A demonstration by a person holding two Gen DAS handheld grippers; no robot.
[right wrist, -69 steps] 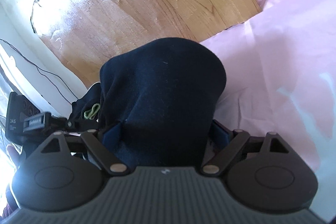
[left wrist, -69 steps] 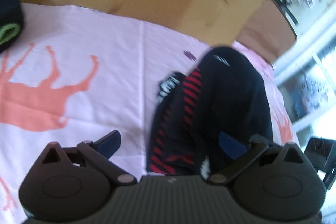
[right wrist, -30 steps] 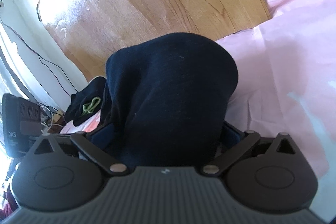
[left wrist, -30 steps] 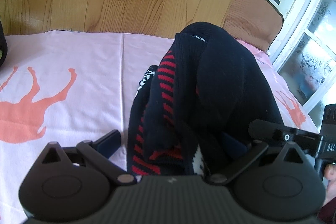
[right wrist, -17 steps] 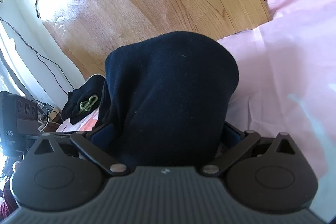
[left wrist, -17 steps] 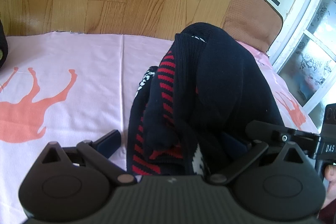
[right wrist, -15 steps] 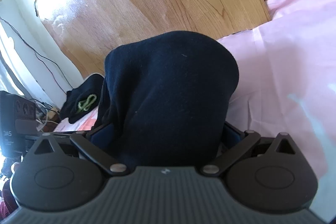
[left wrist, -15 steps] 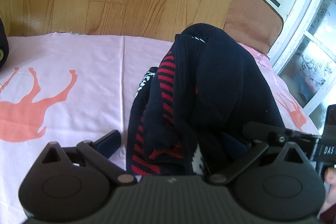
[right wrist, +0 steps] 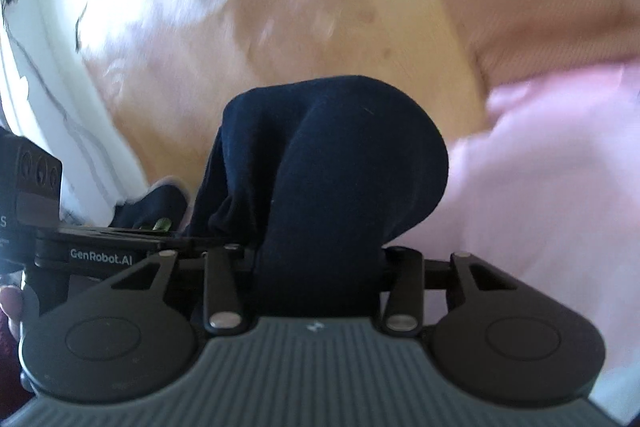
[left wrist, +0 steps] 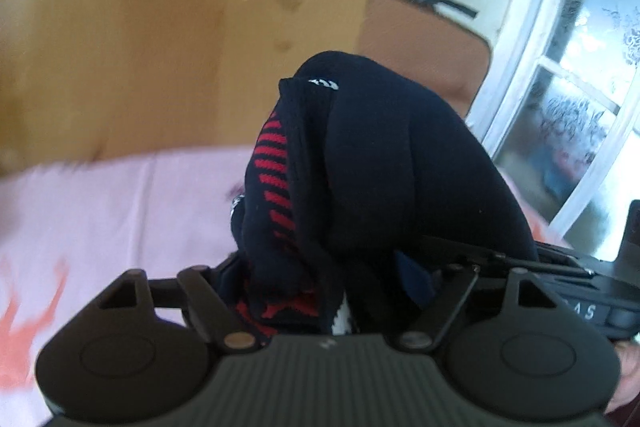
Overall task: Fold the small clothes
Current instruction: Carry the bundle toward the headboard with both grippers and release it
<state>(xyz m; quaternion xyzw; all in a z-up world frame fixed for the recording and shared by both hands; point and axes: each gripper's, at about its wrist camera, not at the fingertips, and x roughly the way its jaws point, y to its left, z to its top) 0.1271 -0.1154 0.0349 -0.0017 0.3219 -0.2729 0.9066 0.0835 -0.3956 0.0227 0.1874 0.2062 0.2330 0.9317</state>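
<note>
Pink sheet (left wrist: 120,203) over wood floor (left wrist: 160,27)
Left gripper (left wrist: 324,283) and right gripper (right wrist: 316,267) both clamp the dark sweater (left wrist: 380,167), bunched toward 12 o'clock

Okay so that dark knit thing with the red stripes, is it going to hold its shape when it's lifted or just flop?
Probably flop: the dark knit garment bunches and droops over the left tool in soft folds. It looks thick, so likely a bit heavy for its size. The knit should grip rather than slip, as both tools seem clamped on it.
</note>
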